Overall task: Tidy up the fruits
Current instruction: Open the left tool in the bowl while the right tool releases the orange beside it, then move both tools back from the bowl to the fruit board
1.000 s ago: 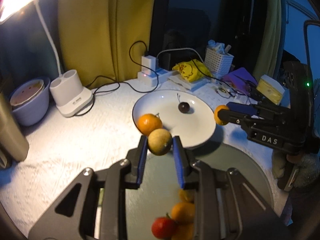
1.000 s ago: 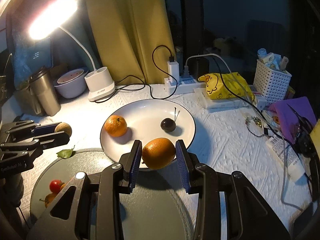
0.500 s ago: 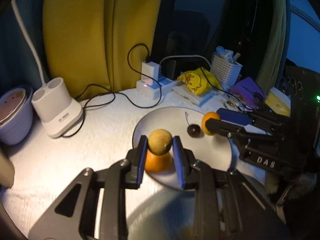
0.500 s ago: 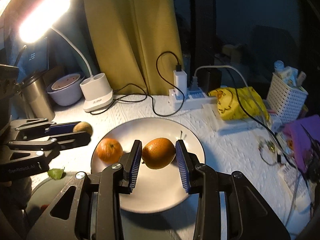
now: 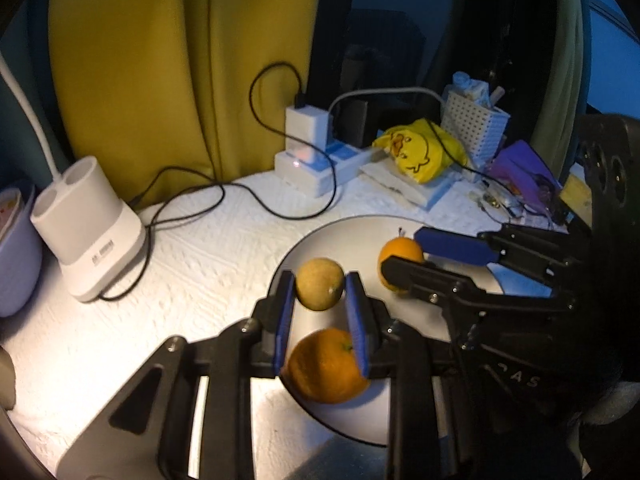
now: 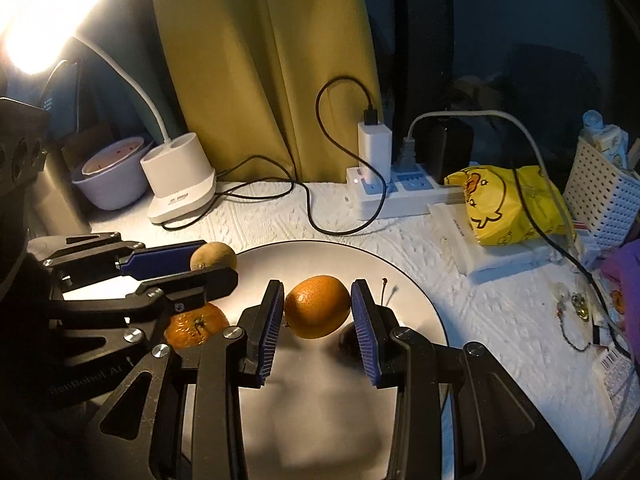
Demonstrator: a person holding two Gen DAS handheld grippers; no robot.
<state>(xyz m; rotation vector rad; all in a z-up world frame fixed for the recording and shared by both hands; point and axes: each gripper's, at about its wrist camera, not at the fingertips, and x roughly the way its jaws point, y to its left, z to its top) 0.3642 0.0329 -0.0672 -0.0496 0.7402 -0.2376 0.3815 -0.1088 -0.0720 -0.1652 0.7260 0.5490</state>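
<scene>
Both grippers had moved from the grey mat to above the white plate; left gripper clenched a greenish-yellow fruit, right gripper, marked "DAS", an orange.

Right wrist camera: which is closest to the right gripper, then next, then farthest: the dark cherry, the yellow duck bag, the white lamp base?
1. The dark cherry is nearest, on the plate just behind the right gripper.
2. The yellow duck bag is next, back right on the cloth.
3. The white lamp base is farthest, back left by the curtain.
</scene>
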